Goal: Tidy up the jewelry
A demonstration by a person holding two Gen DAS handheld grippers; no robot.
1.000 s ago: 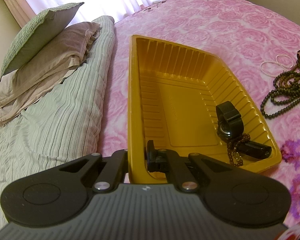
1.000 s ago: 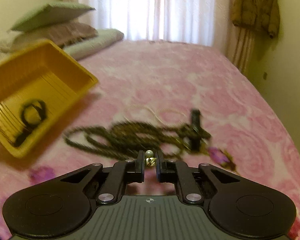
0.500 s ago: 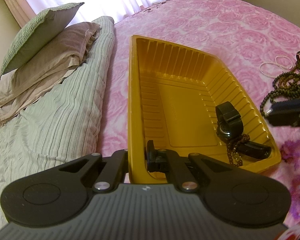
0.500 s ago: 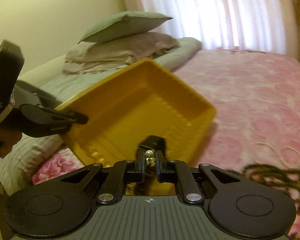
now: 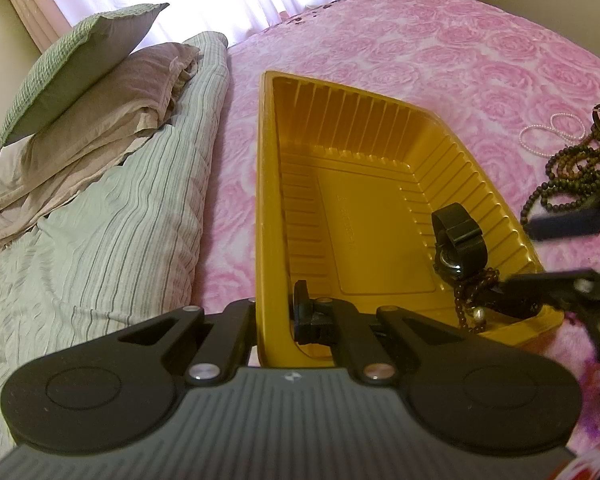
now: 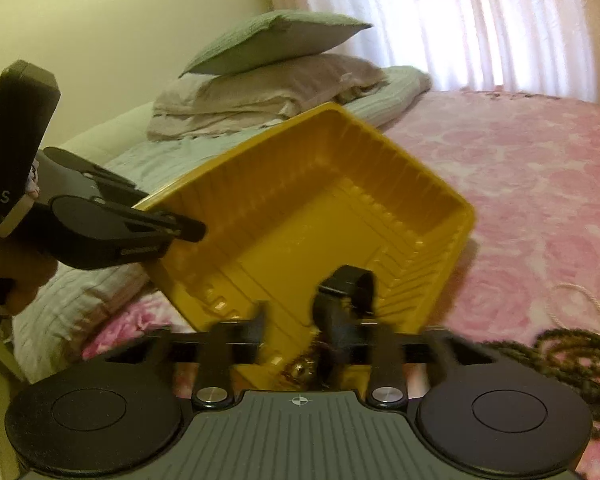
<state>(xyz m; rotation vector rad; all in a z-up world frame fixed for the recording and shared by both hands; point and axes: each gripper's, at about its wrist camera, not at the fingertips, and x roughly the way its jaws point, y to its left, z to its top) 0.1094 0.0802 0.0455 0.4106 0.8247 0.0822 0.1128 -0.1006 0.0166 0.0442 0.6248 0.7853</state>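
A yellow ribbed tray (image 5: 364, 184) lies on the pink bed. My left gripper (image 5: 276, 320) is shut on its near-left wall. A black watch (image 5: 458, 240) and a brown bead string (image 5: 466, 300) lie in its near-right corner. My right gripper (image 6: 296, 328) hangs over that corner with its jaws open. A small pearl earring (image 6: 300, 368) lies below it; it also shows in the left wrist view (image 5: 478, 313). The tray (image 6: 300, 216) and watch (image 6: 348, 284) show in the right wrist view too.
Dark bead necklaces (image 5: 572, 176) and a white pearl strand (image 5: 548, 136) lie on the pink cover (image 5: 440, 40) right of the tray. Pillows (image 5: 84, 92) and a striped quilt (image 5: 100, 240) are stacked to the left. A curtained window (image 6: 460, 20) is behind.
My right gripper has swung from the necklace pile to the tray's near corner and opened, letting the pearl earring drop into the tray. The left gripper has kept its hold.
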